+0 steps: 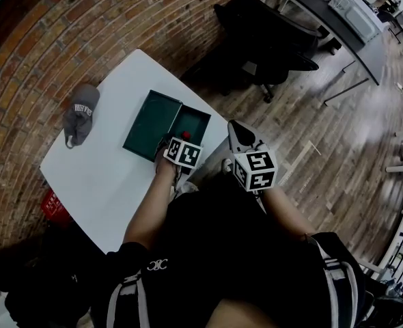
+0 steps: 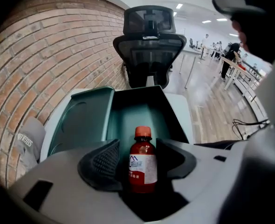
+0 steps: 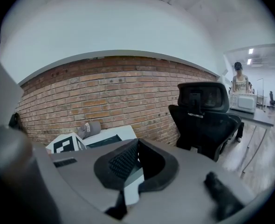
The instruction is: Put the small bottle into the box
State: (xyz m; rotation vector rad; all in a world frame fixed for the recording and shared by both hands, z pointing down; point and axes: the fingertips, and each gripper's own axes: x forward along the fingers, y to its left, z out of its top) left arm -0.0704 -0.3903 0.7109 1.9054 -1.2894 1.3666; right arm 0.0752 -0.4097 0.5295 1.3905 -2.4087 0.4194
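Reddish bottle [image 2: 142,160] upright inside green box [image 2: 128,111] by the right corner of the counter [image 1: 113,176], between left tongs [image 2: 138,146] spread wide, not squeezing it. Right tongs [image 3: 136,143] pinched together, empty, just past that corner.

Head view looks steeply down on the bench [image 1: 99,176], left gripper view peers close into the box [image 2: 133,111], right gripper view faces across; all catch the chair [image 1: 270,46].

light: dim indoor, ceiling strips [image 2: 178,6] glow | shadows: soft | edges: strong fisheye bend, black corners | blur: slight
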